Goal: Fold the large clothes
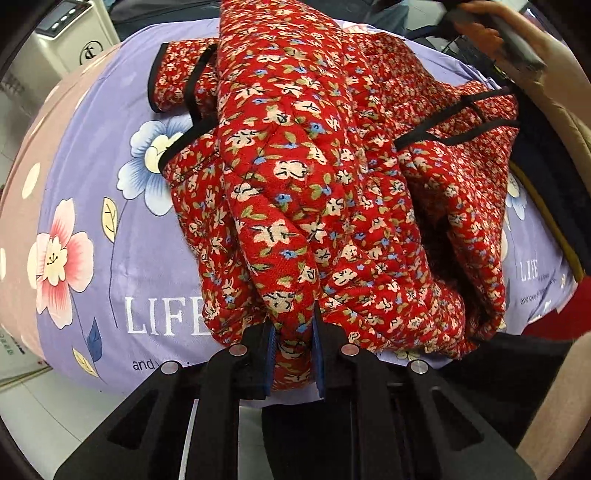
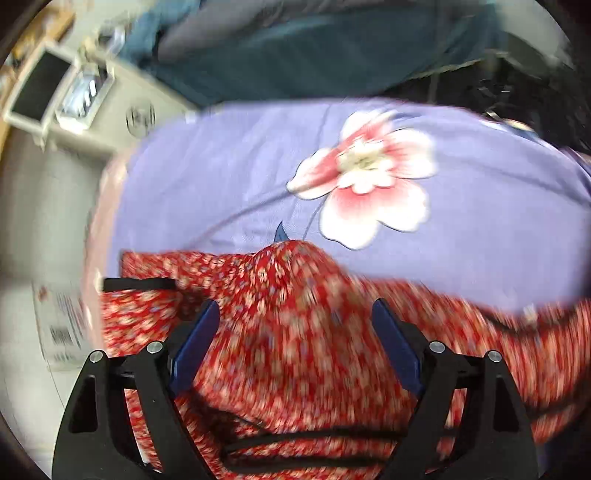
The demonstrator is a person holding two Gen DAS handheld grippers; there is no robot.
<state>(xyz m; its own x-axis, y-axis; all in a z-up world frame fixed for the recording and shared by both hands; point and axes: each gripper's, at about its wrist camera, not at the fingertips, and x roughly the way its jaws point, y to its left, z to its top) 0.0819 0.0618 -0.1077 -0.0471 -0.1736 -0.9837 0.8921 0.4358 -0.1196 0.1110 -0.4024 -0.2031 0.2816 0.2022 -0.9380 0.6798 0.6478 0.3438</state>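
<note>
A red quilted floral jacket (image 1: 314,177) with black trim lies bunched on a lilac flowered bedsheet (image 1: 96,158). My left gripper (image 1: 293,350) points down at the near edge and is shut on a thick fold of the jacket, its blue pads (image 1: 271,347) pressing the cloth from both sides. In the right wrist view the same jacket (image 2: 295,332) is blurred below my right gripper (image 2: 291,325), which stands wide open above the cloth with nothing pinched. The jacket's sleeve cuff (image 1: 173,77) rests at the far left.
A white appliance (image 1: 70,33) stands beyond the bed's far left corner. A person's hand (image 1: 491,22) with the other tool shows at the top right of the left wrist view. Dark clothes (image 2: 314,48) lie behind the bed. Pale floor (image 1: 37,406) runs along the left.
</note>
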